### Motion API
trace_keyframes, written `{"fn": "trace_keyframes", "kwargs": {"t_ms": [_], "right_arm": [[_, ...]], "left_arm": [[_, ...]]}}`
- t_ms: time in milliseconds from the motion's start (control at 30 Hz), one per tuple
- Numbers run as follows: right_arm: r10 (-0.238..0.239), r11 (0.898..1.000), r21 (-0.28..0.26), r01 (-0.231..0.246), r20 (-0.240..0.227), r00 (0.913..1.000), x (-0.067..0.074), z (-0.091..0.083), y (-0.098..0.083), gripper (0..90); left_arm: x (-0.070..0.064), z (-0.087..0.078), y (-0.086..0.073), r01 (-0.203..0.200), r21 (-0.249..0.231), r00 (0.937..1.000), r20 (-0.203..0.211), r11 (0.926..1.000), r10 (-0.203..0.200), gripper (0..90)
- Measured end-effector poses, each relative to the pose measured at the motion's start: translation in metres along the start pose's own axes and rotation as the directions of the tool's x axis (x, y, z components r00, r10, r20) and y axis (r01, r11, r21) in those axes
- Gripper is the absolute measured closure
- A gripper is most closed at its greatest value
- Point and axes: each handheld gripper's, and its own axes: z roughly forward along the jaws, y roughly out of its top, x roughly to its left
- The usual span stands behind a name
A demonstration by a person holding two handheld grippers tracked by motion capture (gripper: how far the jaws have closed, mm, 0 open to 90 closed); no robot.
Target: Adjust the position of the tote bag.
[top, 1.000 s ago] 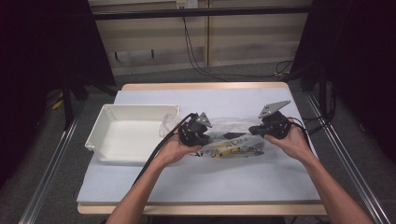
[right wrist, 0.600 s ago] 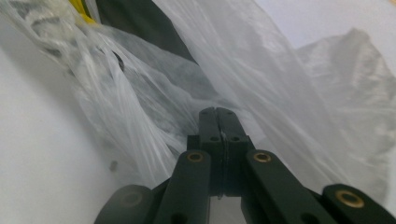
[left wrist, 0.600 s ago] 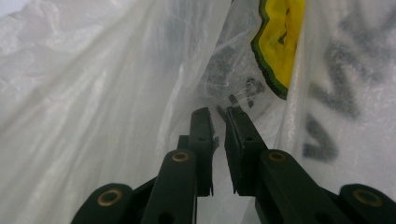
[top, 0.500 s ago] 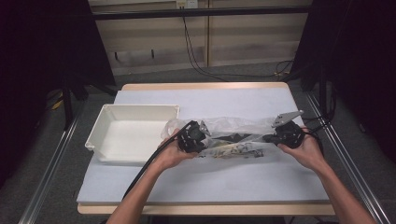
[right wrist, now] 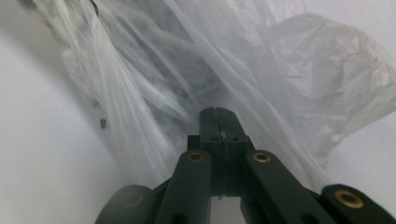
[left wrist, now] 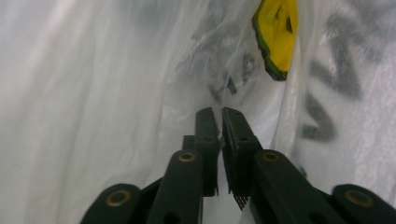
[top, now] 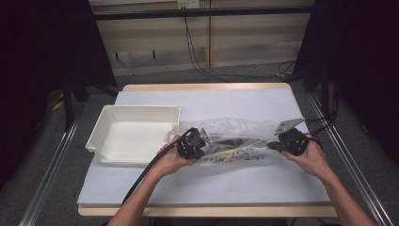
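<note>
Plastic bag (top: 235,136), one; two grippers (top: 197,147) (top: 277,145); one tray (top: 136,134).

A shallow white rectangular plastic tray (top: 134,136) sits on the left part of the pale blue-grey tabletop (top: 211,101), which has a light wooden edge. Behind the table runs a beige panelled wall (top: 207,44) with black cables (top: 197,59) hanging down to the grey floor.

We see a table (top: 141,188) with a pale cover. On it lies a clear plastic bag (top: 235,136), stretched between our two sets of fingers, and a white tray (top: 136,113) rests just beyond our left fingers.
</note>
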Motion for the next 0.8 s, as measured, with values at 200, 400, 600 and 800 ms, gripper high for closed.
{"fn": "trace_keyframes", "kwargs": {"t_ms": [200,400,600,800], "right_arm": [[0.034,0.999,0.027,-0.034,-0.01,0.9994,-0.004,0.007,-0.018,90.0],[0.061,0.997,0.05,-0.062,0.014,0.998,-0.009,0.008,-0.034,90.0],[0.045,0.995,0.088,-0.051,0.069,0.9966,-0.011,0.001,-0.043,90.0],[0.05,0.996,0.072,-0.057,0.095,0.9943,-0.014,-0.001,-0.049,90.0]], "left_arm": [[-0.001,0.005,-0.006,0.009,0.021,0.9999,-0.006,0.9997,-0.009,88.6],[-0.003,0.004,-0.008,0.015,0.027,0.9999,-0.006,0.9995,-0.015,90.0],[-0.003,0.002,-0.011,0.022,0.028,0.9998,-0.001,0.9994,-0.022,90.0],[0.0,0.0,-0.014,0.029,0.036,0.9995,0.012,0.9989,-0.03,90.0]]}}
